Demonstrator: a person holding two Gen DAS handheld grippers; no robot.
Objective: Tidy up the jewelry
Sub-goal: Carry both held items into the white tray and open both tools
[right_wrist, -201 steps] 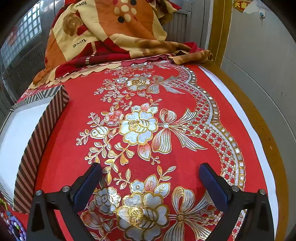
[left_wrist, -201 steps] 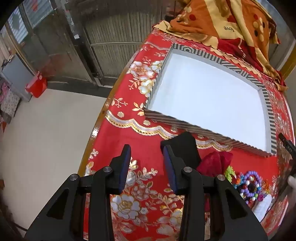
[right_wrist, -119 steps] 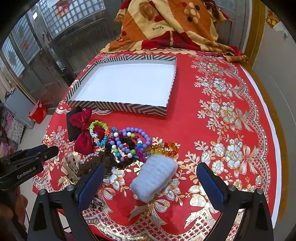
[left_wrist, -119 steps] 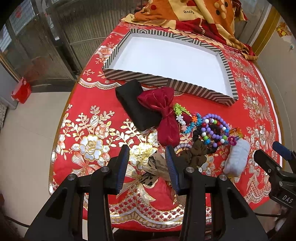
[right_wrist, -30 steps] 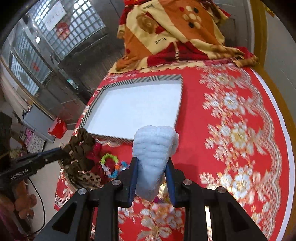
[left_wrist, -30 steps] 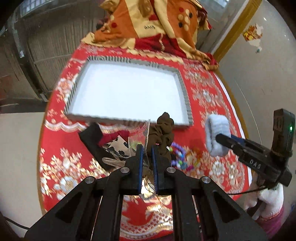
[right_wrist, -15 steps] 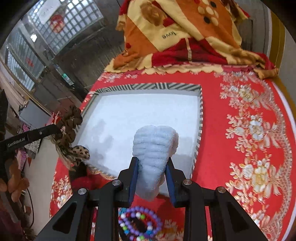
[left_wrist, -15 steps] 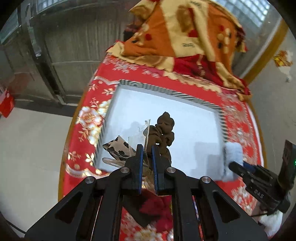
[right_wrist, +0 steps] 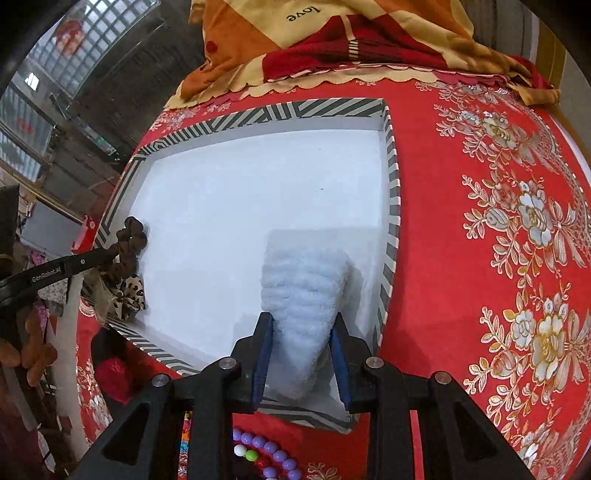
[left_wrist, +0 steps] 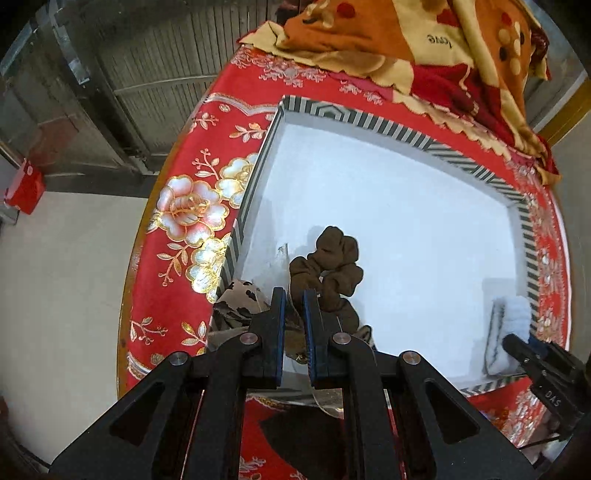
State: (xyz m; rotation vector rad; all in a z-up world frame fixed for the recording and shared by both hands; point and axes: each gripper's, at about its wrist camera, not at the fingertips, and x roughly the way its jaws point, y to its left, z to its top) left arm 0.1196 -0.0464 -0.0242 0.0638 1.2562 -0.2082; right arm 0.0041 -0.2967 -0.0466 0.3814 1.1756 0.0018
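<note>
A shallow white tray with a black-and-white striped rim (left_wrist: pixel 402 136) (right_wrist: pixel 390 206) lies on the red floral tablecloth. My left gripper (left_wrist: pixel 293 295) is shut on a bunch of hair ties: a brown scrunchie (left_wrist: pixel 334 264) and a leopard-print one (left_wrist: pixel 238 301), held low over the tray's near left corner. It also shows in the right wrist view (right_wrist: pixel 107 254). My right gripper (right_wrist: pixel 301 321) is shut on a pale blue fluffy scrunchie (right_wrist: pixel 301 291), held low inside the tray's near right corner. The fluffy scrunchie also shows in the left wrist view (left_wrist: pixel 511 321).
A purple bead bracelet (right_wrist: pixel 271 456) and a red velvet bow (right_wrist: pixel 114 374) lie on the cloth in front of the tray. A black cloth item (left_wrist: pixel 295 435) lies under my left gripper. A folded orange blanket (right_wrist: pixel 332 33) sits behind the tray. The table edge (left_wrist: pixel 135 258) is at left.
Both grippers have moved forward and down with their loads, from above the pile to low inside the tray's near corners. The tray now fills both views.
</note>
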